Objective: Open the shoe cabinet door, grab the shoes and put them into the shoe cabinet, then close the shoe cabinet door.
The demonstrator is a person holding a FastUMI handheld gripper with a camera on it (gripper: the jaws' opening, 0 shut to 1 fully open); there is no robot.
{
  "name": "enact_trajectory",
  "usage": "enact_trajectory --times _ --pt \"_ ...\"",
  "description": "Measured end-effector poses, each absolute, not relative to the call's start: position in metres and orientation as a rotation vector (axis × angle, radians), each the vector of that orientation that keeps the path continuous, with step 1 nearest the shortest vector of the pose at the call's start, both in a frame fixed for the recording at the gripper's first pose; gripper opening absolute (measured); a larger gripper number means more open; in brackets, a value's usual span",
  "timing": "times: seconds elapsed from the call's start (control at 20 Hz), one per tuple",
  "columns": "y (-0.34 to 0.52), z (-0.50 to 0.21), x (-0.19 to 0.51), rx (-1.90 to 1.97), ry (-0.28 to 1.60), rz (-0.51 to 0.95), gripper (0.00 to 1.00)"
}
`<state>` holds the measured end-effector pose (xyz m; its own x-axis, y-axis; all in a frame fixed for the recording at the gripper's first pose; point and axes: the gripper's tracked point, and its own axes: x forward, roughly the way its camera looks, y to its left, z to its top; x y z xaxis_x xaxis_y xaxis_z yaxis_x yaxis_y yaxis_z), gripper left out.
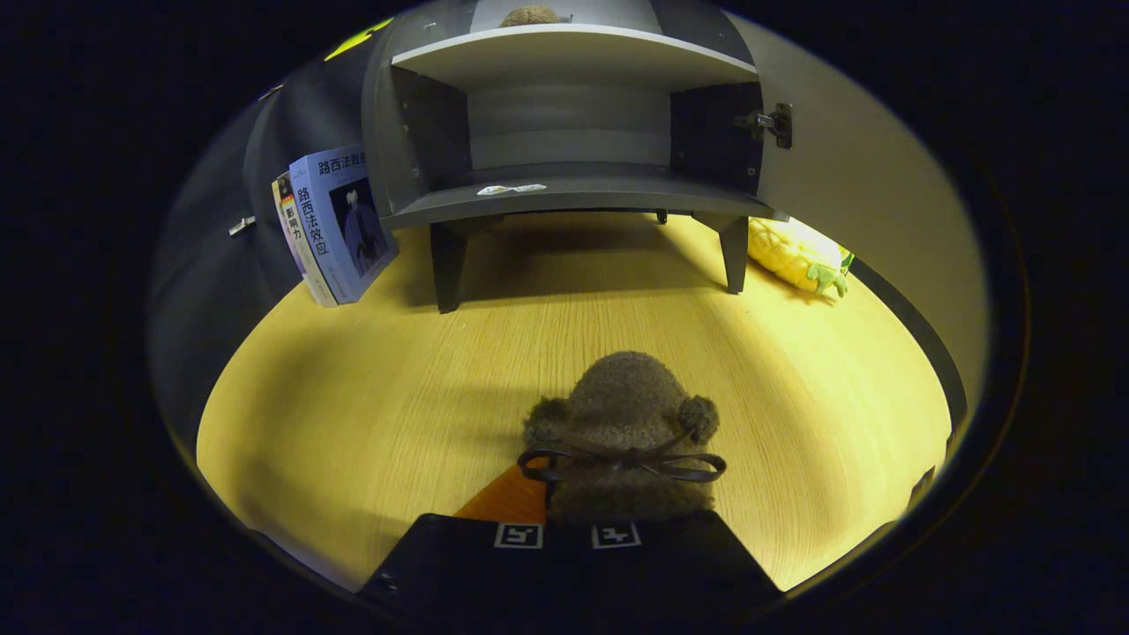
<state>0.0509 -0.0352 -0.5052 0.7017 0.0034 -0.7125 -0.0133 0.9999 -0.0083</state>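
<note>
the gripper (pixel 569 529) is clamped on a fuzzy brown shoe (pixel 624 423). bare wooden table (pixel 353 397) lies ahead. beyond it the shoe cabinet (pixel 573 190) stands with its door (pixel 847 176) swung wide.

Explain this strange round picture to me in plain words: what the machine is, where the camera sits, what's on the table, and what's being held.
No robot arm here: a person holds a two-finger gripper, and a fisheye camera on it looks forward along its dark fingers. A fuzzy brown shoe with a bow sits between them, seemingly gripped, though the contact is hidden. Ahead on the wooden table stands the shoe cabinet, its door already open. Books lean to its left; a yellow corn toy lies to its right.
</note>
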Motion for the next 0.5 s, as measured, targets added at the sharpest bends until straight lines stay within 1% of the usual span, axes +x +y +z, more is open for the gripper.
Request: enact_trajectory --times 0.2,0.3,0.5 --pt "-0.038 -0.5 0.049 0.019 0.821 0.013 0.09" --pt "-0.036 -0.482 0.05 0.059 0.817 0.012 0.05" --pt "-0.029 -0.43 0.058 0.033 0.778 0.049 0.05"
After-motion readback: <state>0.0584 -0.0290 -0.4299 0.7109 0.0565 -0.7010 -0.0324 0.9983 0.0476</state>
